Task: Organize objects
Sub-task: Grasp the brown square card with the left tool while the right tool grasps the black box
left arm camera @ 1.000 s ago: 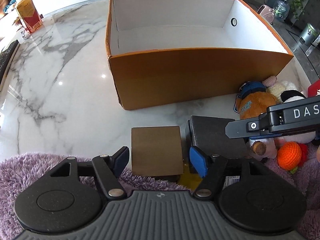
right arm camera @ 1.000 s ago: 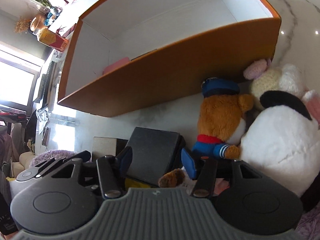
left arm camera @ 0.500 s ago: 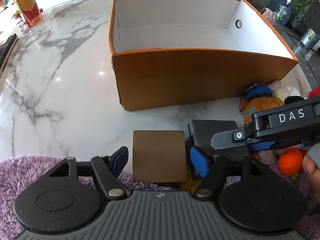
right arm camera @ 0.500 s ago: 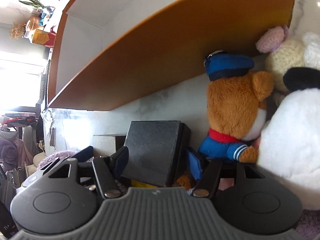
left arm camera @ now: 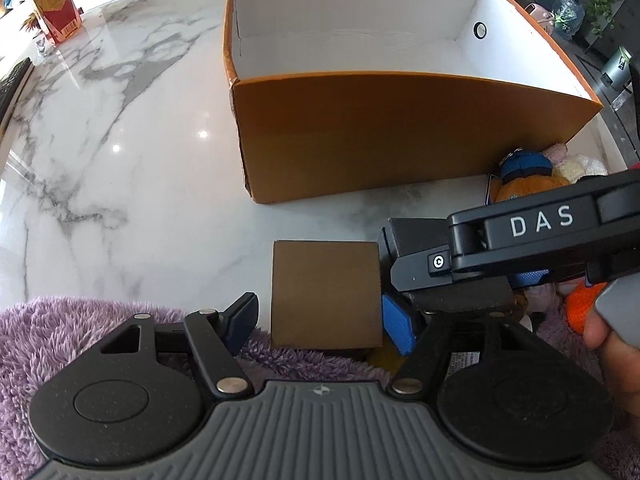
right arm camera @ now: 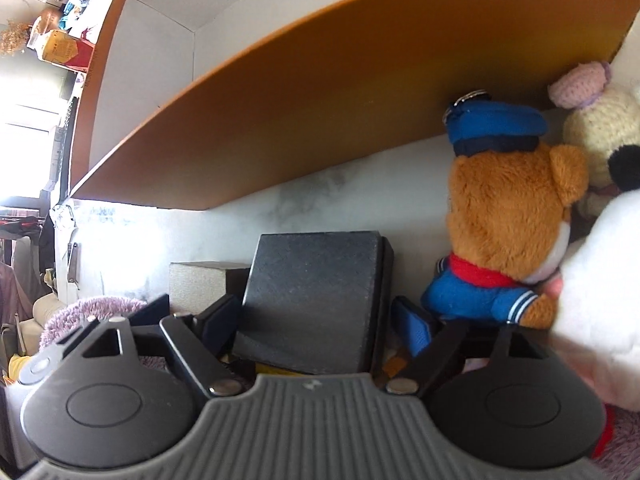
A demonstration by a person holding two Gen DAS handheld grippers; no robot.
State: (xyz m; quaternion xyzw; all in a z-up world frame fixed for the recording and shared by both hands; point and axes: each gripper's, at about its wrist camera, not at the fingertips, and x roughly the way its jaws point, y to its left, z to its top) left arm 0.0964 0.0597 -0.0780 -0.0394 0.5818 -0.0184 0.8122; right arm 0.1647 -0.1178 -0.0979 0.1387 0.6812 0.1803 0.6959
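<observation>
Each gripper straddles its own small box on the table, before the orange storage box point(left arm camera: 400, 132).

The left gripper point(left arm camera: 320, 320) stands wide around the brown box point(left arm camera: 324, 288), not pressing it. The right gripper point(right arm camera: 316, 320) fingers are opening around the black box point(right arm camera: 312, 300), just beside.

Bright daylight, glare spots on marble table point(left arm camera: 120, 128), blown-out window point(right arm camera: 24, 152) at left, strong fisheye warp at edges.
</observation>
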